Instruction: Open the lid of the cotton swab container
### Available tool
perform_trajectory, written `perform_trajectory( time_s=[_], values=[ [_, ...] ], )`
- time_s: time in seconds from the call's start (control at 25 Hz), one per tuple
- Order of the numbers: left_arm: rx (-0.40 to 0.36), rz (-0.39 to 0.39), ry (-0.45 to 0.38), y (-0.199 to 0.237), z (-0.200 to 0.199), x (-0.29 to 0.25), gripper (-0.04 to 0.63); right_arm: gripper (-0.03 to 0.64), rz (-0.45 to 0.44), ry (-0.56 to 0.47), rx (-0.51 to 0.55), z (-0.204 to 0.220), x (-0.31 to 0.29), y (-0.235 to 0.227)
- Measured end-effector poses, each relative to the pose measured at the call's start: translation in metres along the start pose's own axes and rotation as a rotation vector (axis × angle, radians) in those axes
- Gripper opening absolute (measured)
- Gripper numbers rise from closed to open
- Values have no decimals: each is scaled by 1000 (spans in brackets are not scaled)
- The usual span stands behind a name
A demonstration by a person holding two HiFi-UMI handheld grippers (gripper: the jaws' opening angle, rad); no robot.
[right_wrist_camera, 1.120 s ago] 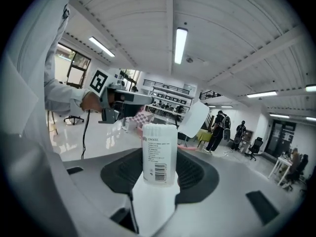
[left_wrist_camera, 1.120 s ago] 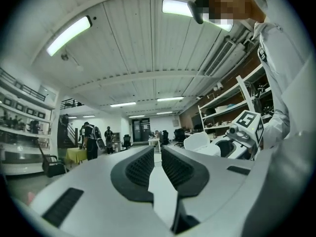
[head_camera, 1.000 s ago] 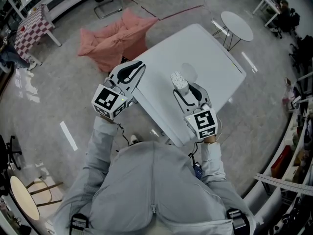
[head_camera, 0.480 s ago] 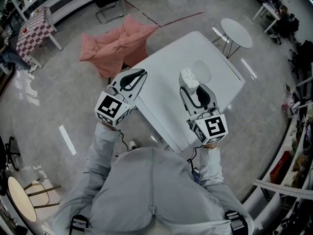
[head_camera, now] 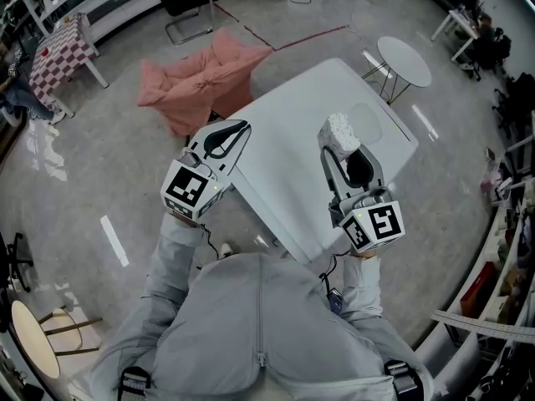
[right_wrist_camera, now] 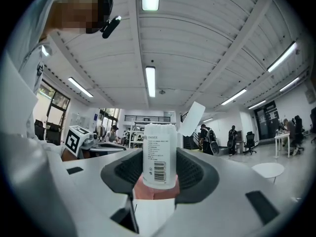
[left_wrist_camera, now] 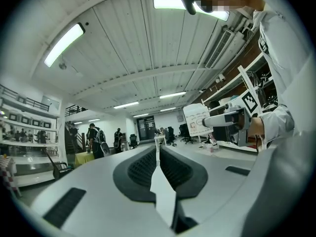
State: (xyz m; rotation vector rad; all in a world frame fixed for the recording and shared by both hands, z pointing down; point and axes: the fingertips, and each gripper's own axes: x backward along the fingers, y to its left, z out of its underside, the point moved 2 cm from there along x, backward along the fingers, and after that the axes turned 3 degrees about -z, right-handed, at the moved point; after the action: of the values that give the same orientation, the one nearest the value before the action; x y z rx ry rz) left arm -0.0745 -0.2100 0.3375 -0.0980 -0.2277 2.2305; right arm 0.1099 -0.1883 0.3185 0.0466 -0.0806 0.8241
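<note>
Nearest, in the right gripper view, the cotton swab container [right_wrist_camera: 159, 154] is pinched lengthwise between the jaws of the right gripper [right_wrist_camera: 159, 174], and its label's barcode and heading, read as EMXEE, are lost in the head view. The jaws of the left gripper [left_wrist_camera: 158, 157], which have just been closing, are pressed together on nothing. Only the head view shows the container held above the table [head_camera: 284, 165], right of centre.

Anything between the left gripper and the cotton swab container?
Nothing: the head view shows only bare white table between left gripper and container.

glossy grey floor [head_camera: 100, 149] with a pink beanbag [head_camera: 201, 69], white table [head_camera: 284, 136], small round table [head_camera: 405, 48].
</note>
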Motion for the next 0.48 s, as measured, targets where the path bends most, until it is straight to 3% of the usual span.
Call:
perform_trajectory(
  time_s=[0.48],
  values=[
    [-21,0,17,-4,0,2,29,218,8,21,2,4,1,0]
  ],
)
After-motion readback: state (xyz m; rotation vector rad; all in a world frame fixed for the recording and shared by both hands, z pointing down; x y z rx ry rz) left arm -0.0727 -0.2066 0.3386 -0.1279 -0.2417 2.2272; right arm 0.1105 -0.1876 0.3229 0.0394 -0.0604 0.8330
